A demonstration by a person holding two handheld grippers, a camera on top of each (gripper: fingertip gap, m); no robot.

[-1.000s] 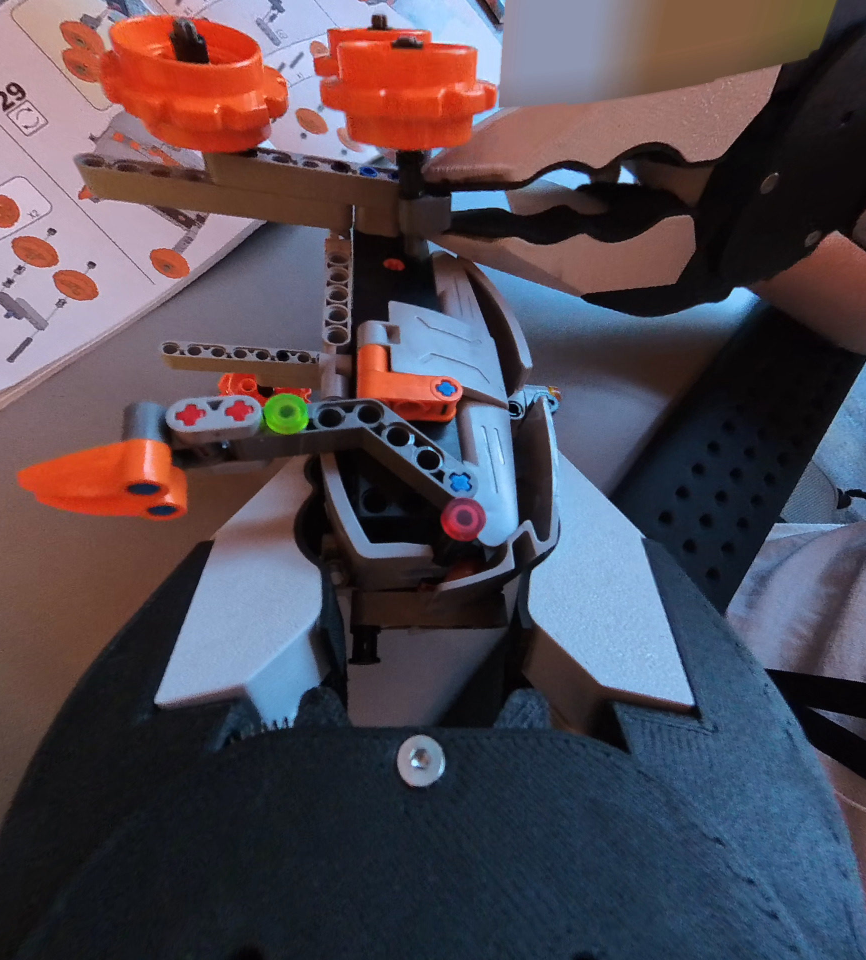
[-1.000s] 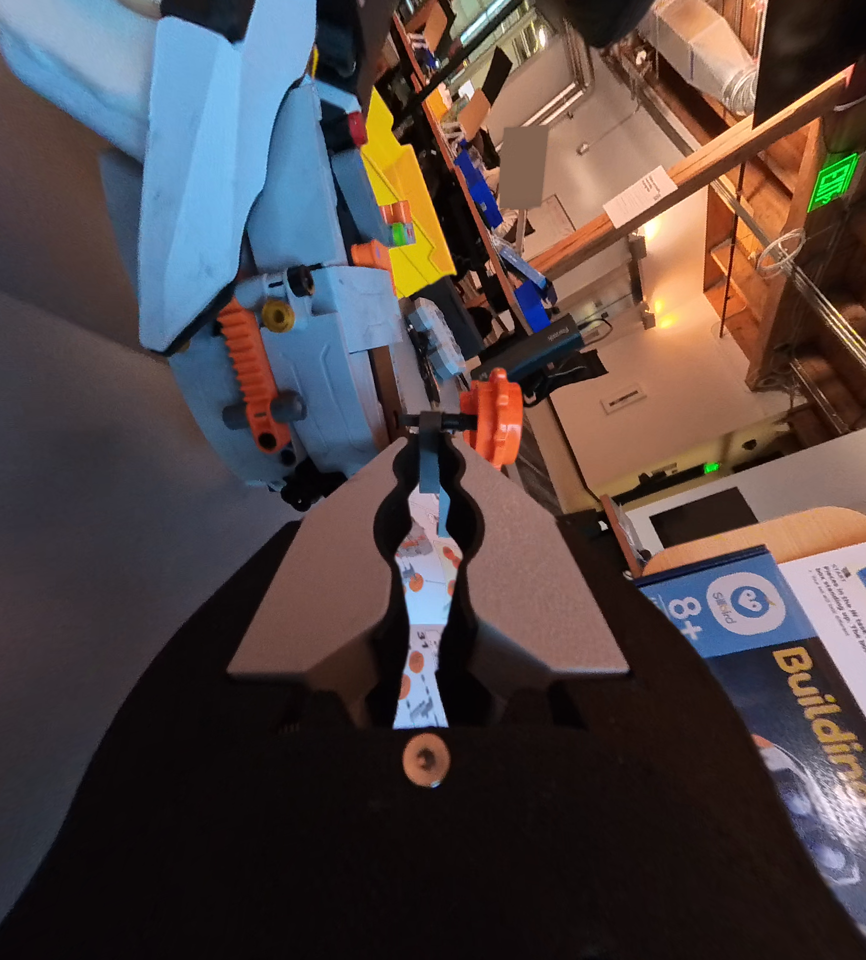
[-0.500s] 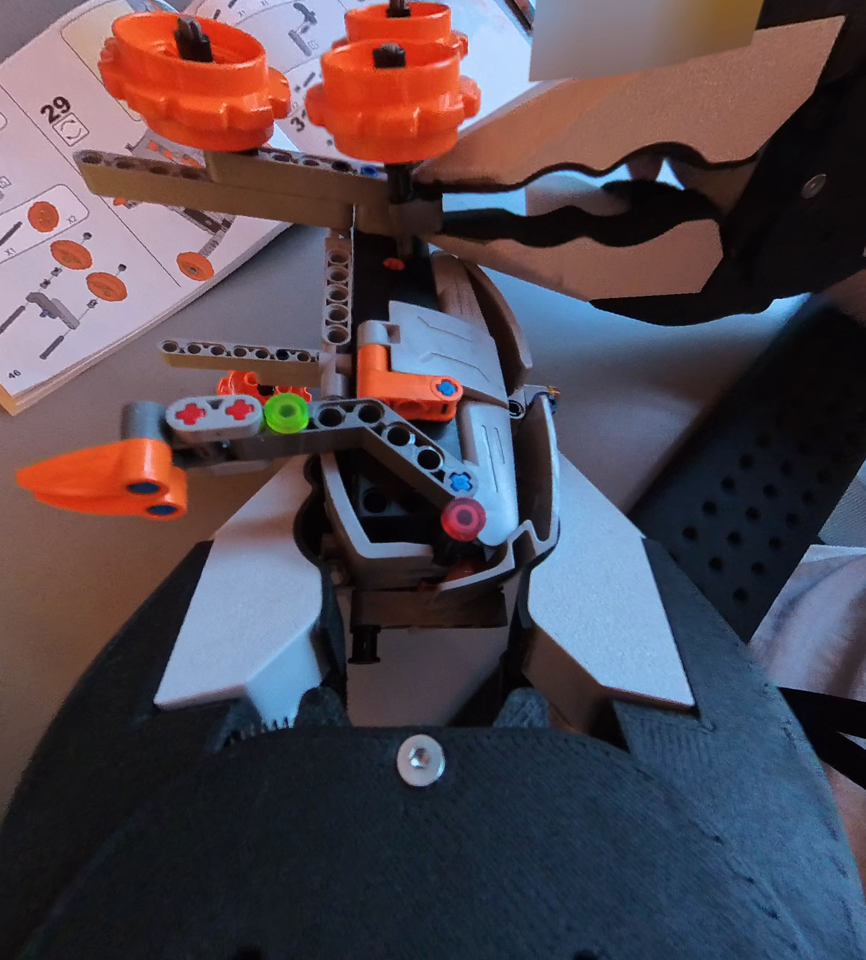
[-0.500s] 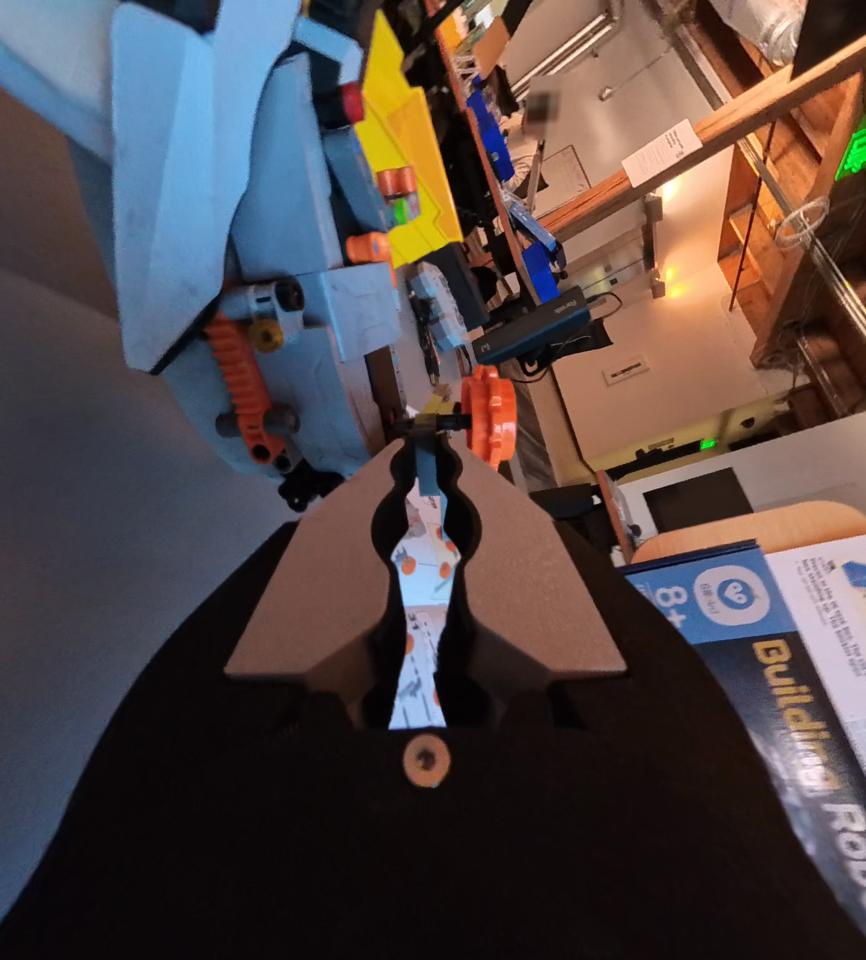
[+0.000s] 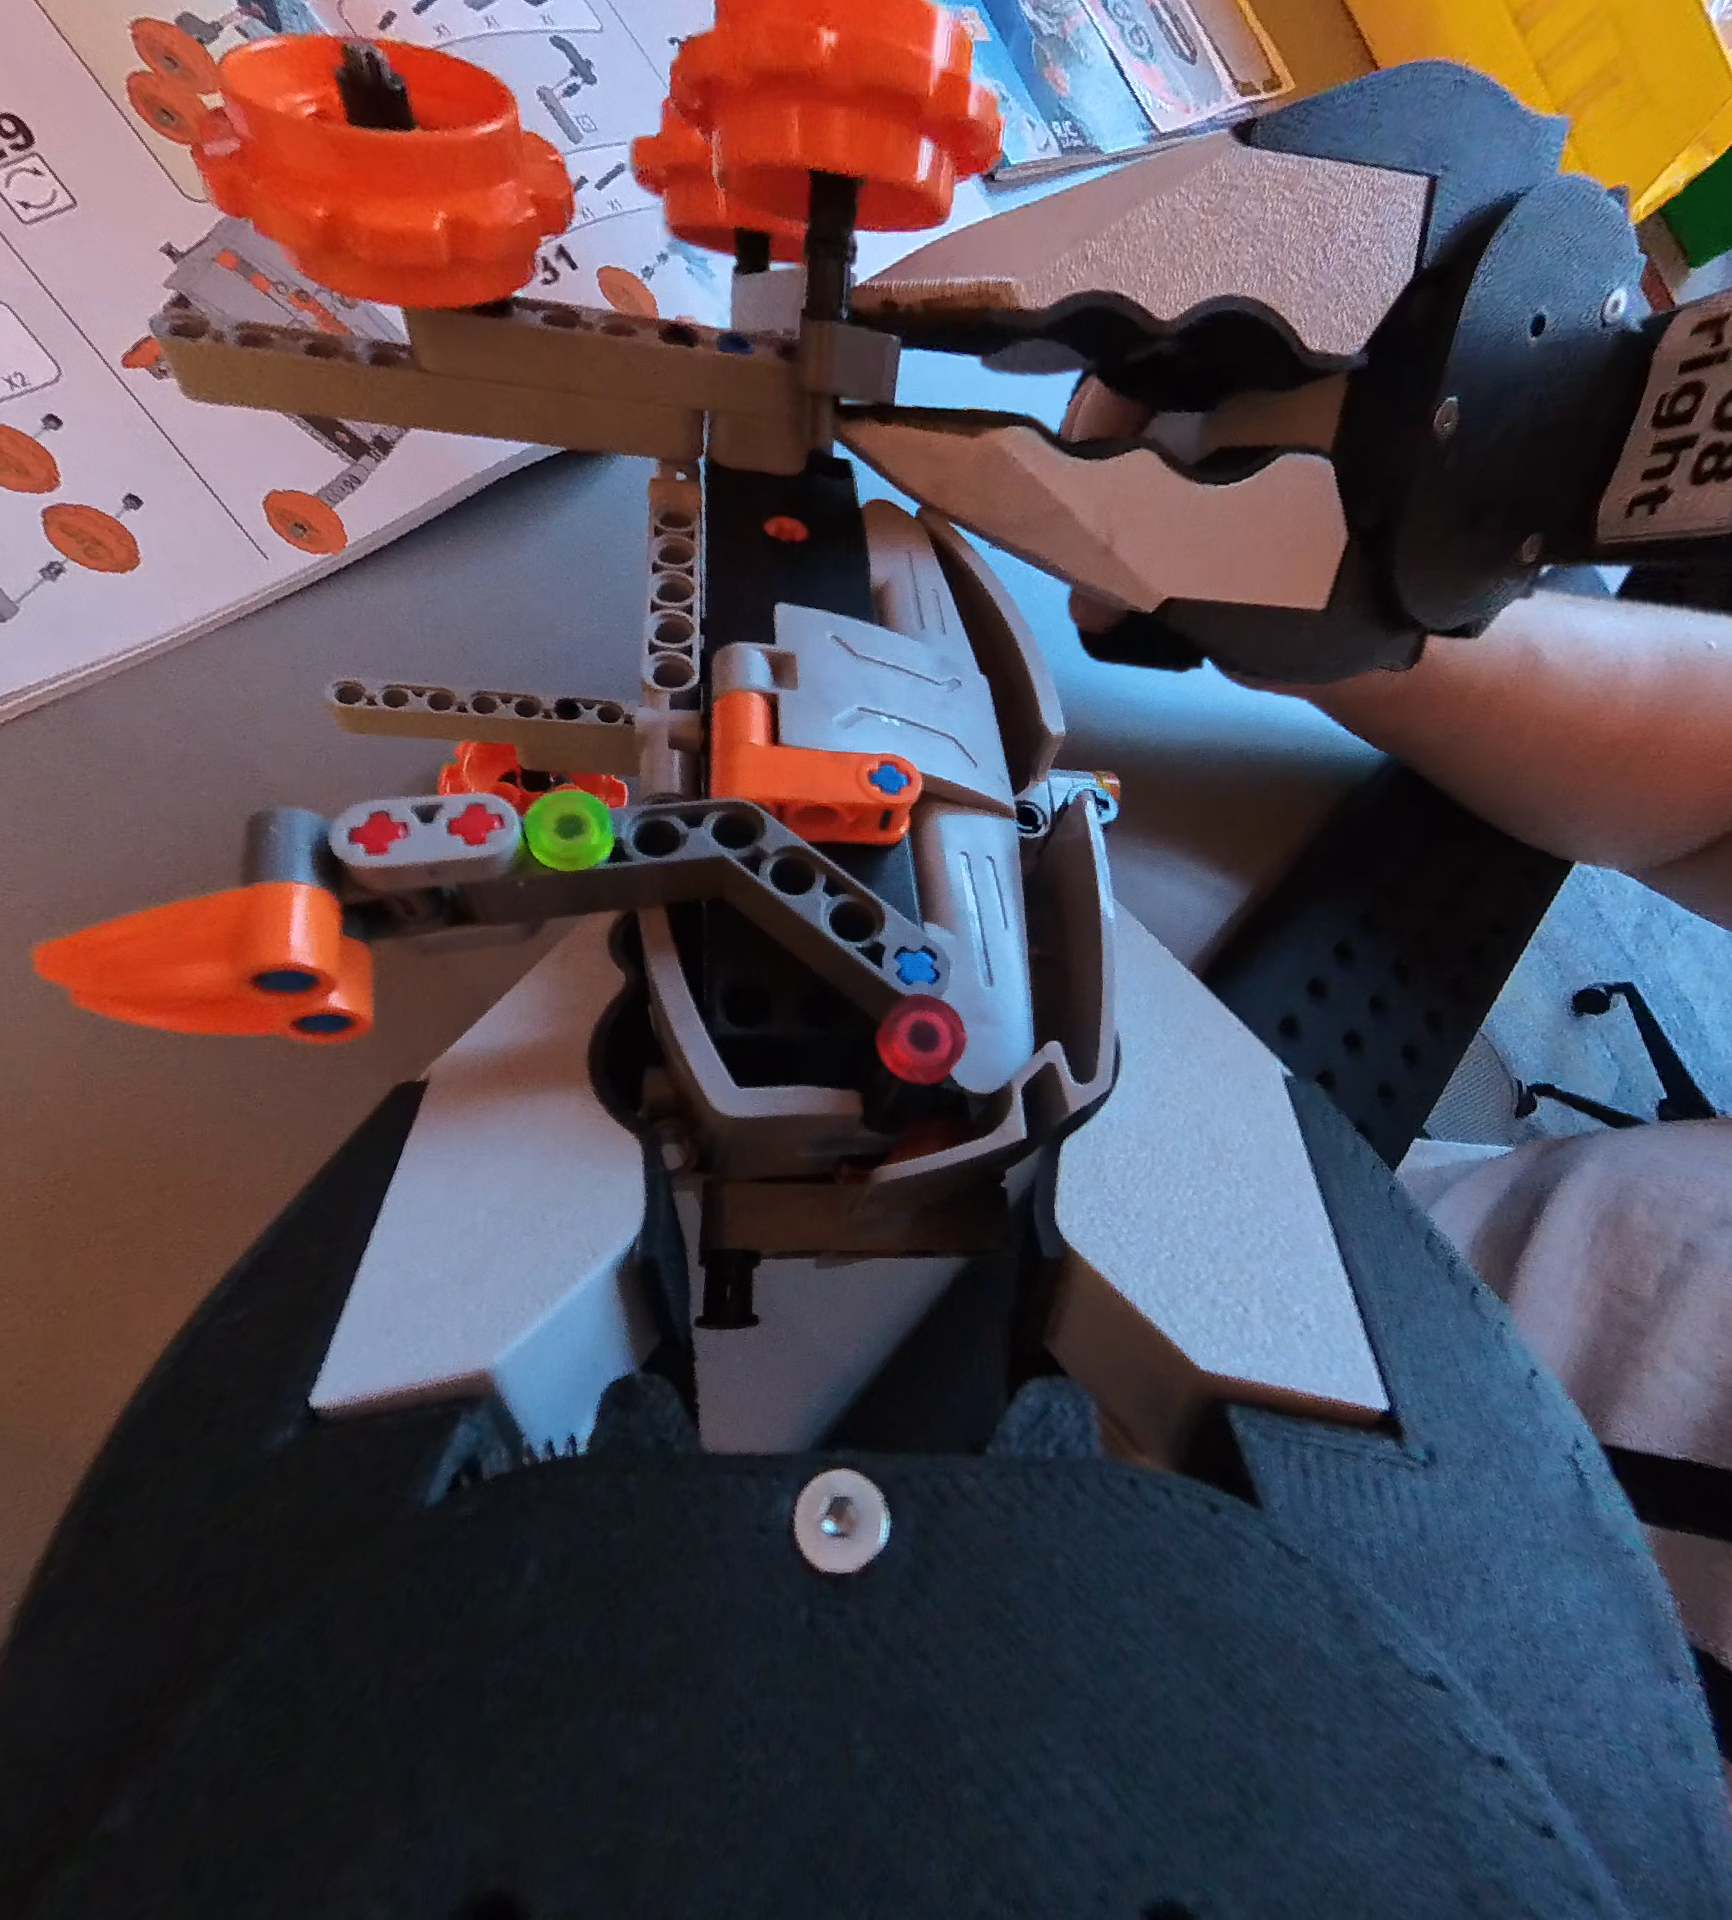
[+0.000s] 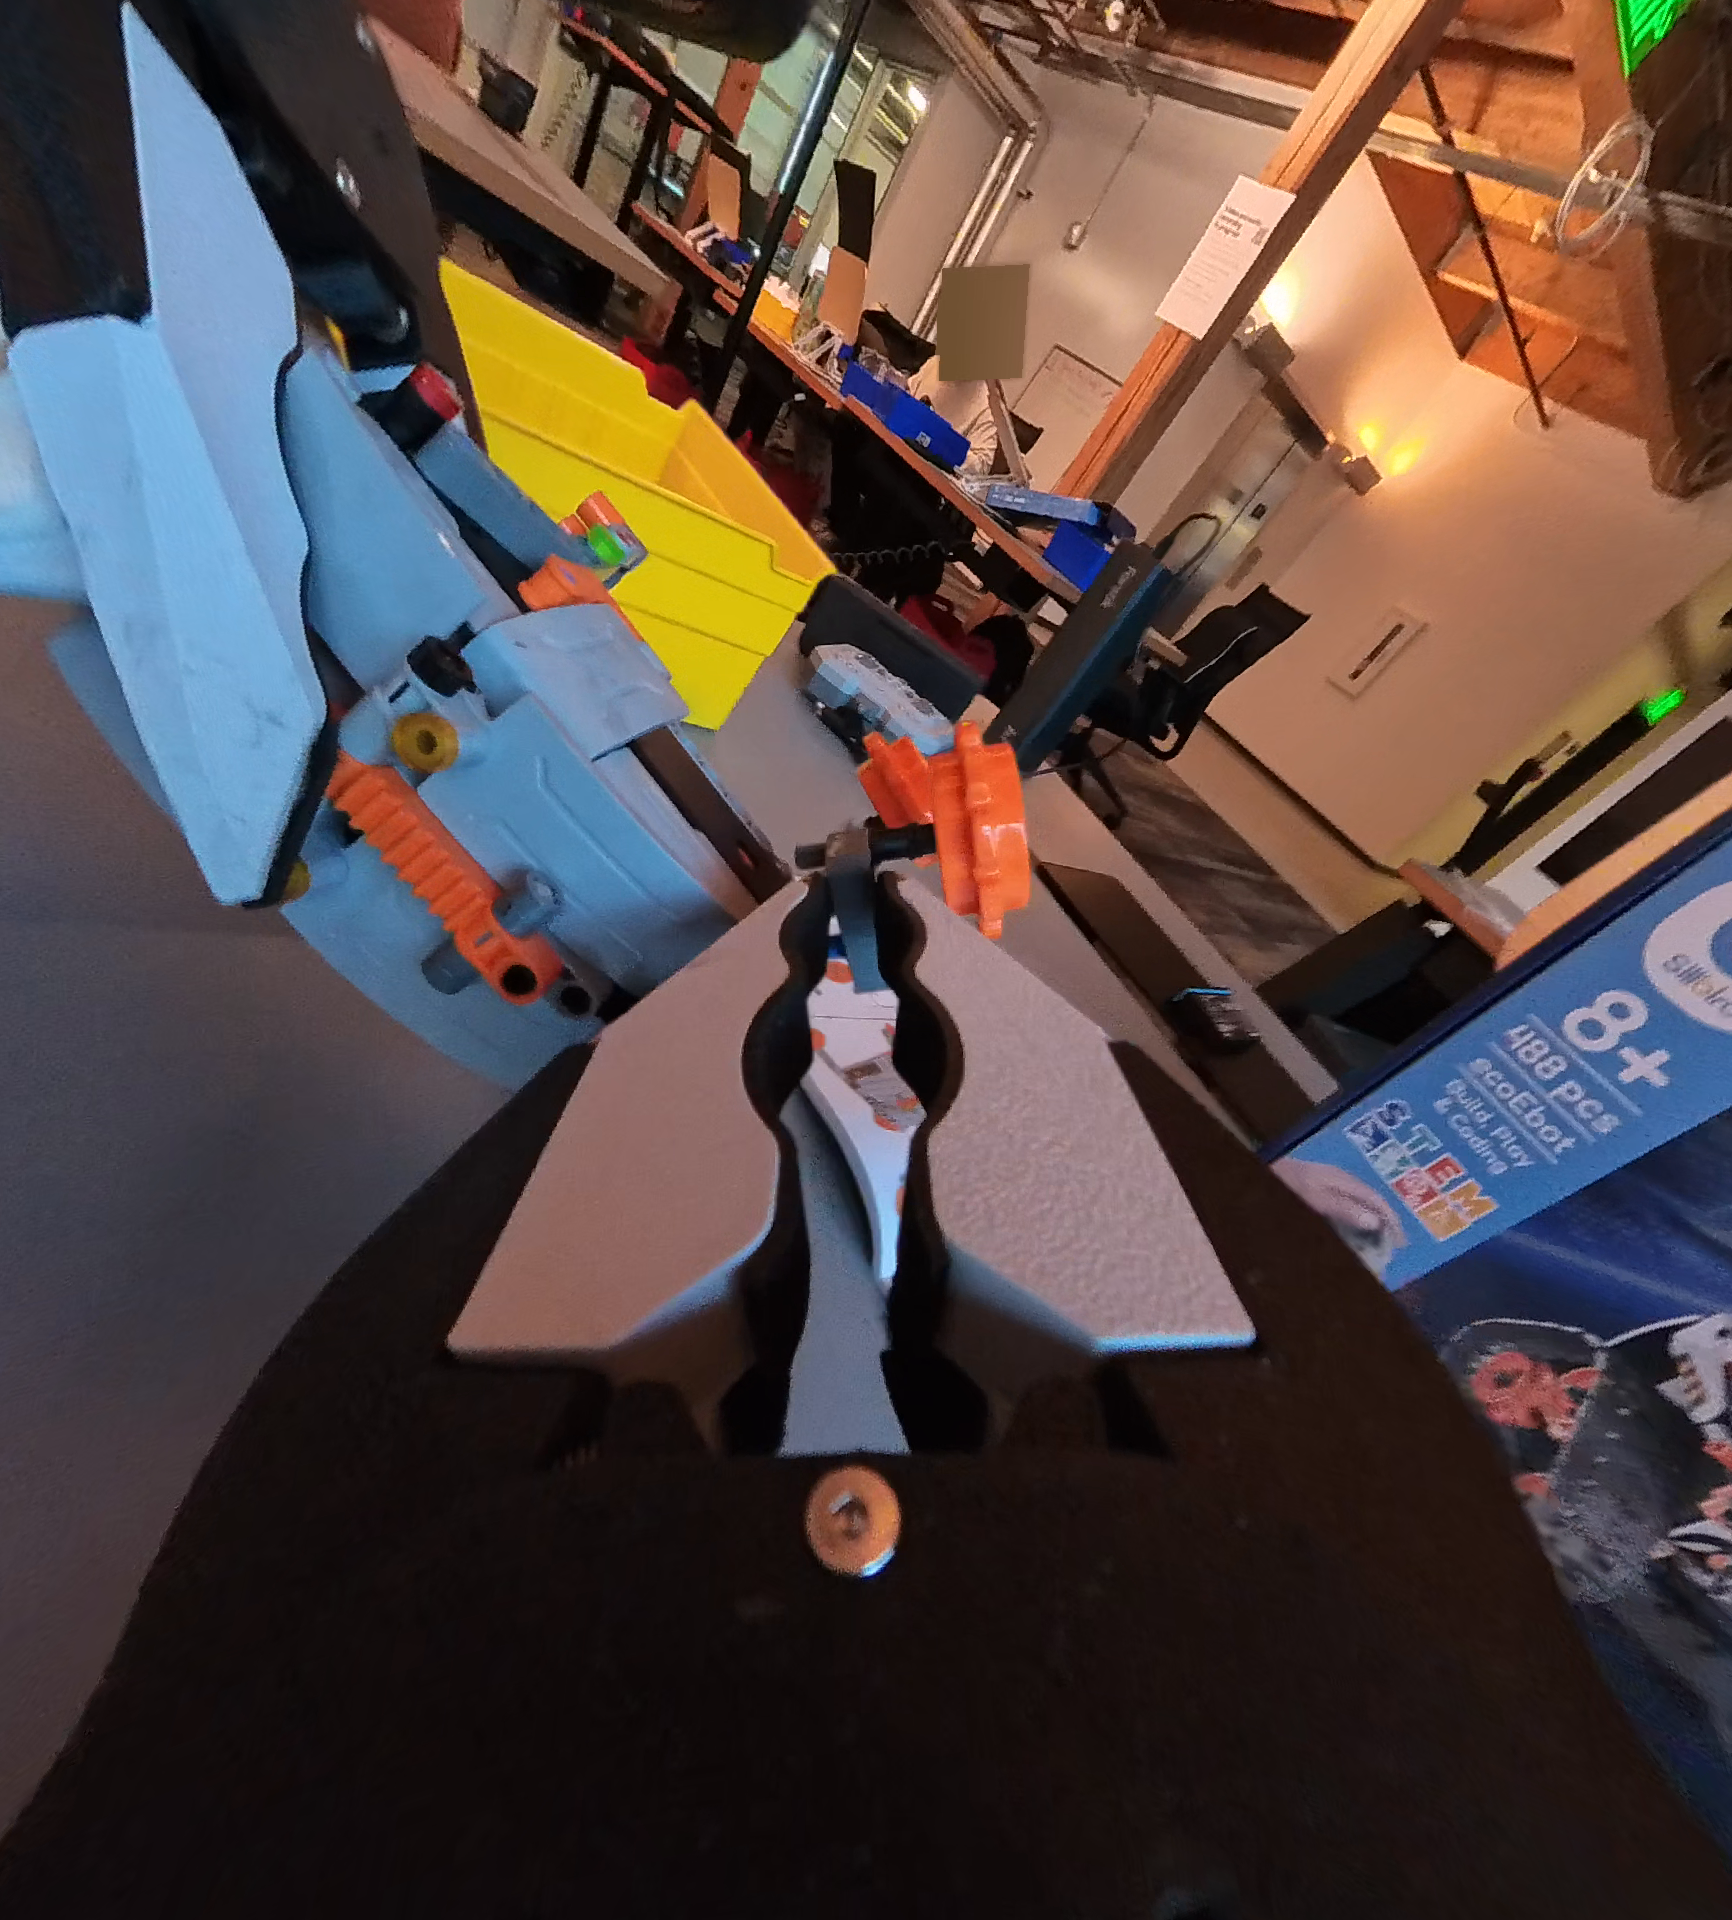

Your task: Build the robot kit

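Note:
My left gripper (image 5: 846,1122) is shut on the grey body of a building-brick robot model (image 5: 903,831), held above the table. The model has a grey cross beam (image 5: 488,364) at its far end with orange gear wheels (image 5: 374,166) on black axles. My right gripper (image 5: 841,364) comes in from the right and is shut on a small grey connector (image 5: 857,358) under the right orange wheel (image 5: 831,114). In the right wrist view the right gripper (image 6: 854,914) pinches that grey connector (image 6: 860,925), with the orange wheel (image 6: 966,821) just beyond and the model's body (image 6: 529,790) at left.
An open instruction booklet (image 5: 62,436) lies on the grey table (image 5: 62,1143) behind the model. A blue toy box (image 6: 1620,1091) stands at the right. Yellow bins (image 6: 633,499) sit farther back. A black perforated strip (image 5: 1361,956) and a person's forearm (image 5: 1620,727) are at the right. My hands' fingertips stand some 8 cm from each other.
Both grippers and the model have rotated and shifted together; the right gripper has rolled, so the room stands more upright. The booklet has slid left in the left wrist view. Both grips unchanged.

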